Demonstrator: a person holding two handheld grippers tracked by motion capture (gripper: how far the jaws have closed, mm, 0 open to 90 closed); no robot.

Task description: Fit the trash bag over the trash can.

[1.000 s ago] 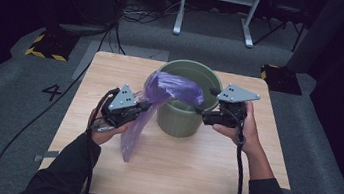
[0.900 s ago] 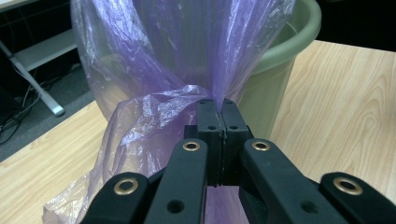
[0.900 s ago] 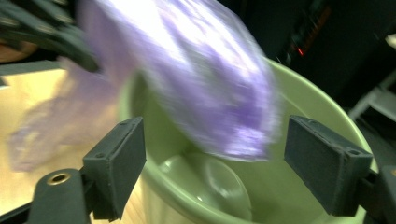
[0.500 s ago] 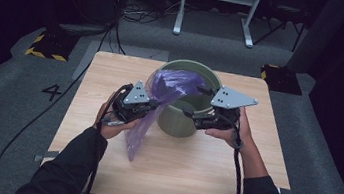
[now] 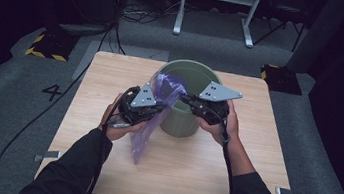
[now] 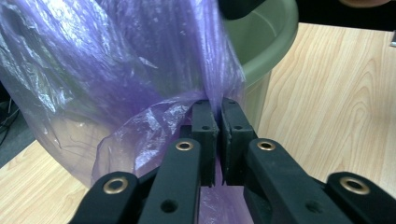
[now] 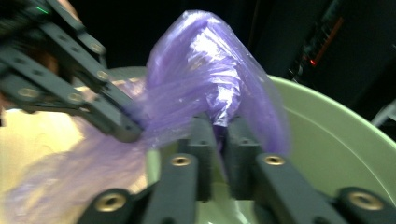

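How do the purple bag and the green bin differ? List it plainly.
The purple bag is thin, crinkled, see-through film; the green bin is rigid and opaque. The bag hangs pinched in the left gripper and right gripper; the bin stands upright on the table. The bag drapes over the bin's rim.

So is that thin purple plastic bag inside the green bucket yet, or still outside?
Mostly outside. The thin purple plastic bag hangs down the round green plastic bucket's outer wall; only its top bunches over the rim.

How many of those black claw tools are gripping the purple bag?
2: the left gripper pinches the thin purple plastic bag beside the green plastic bin; the right gripper pinches it over the bin.
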